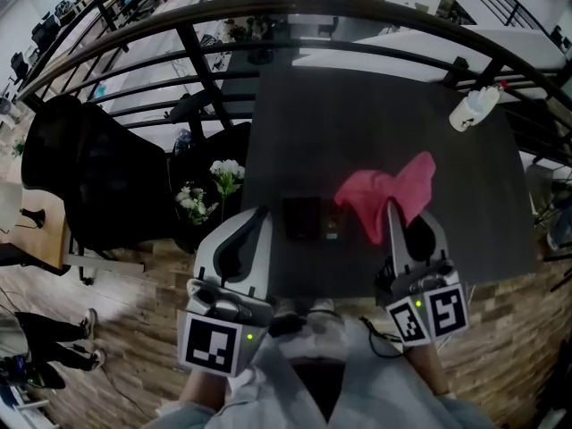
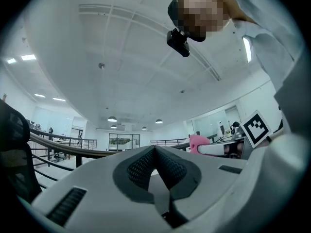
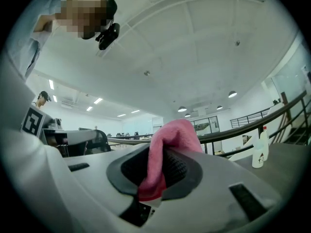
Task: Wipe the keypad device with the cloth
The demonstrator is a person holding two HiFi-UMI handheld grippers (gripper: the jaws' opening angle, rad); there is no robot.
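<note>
A dark keypad device (image 1: 308, 219) lies flat near the front edge of the dark table (image 1: 357, 123), between my two grippers. My right gripper (image 1: 391, 206) is shut on a pink cloth (image 1: 391, 190), which hangs over the table just right of the device. In the right gripper view the cloth (image 3: 170, 140) is pinched between the jaws of the right gripper (image 3: 163, 152) and bulges above them. My left gripper (image 1: 261, 214) sits at the device's left side; its jaws (image 2: 155, 152) are shut with nothing in them. The left gripper view catches a bit of the pink cloth (image 2: 198, 141).
A white spray bottle (image 1: 474, 107) lies at the table's far right, also in the right gripper view (image 3: 261, 151). White flowers (image 1: 213, 189) and a black chair (image 1: 89, 177) stand left of the table. A dark railing (image 1: 268, 16) runs behind.
</note>
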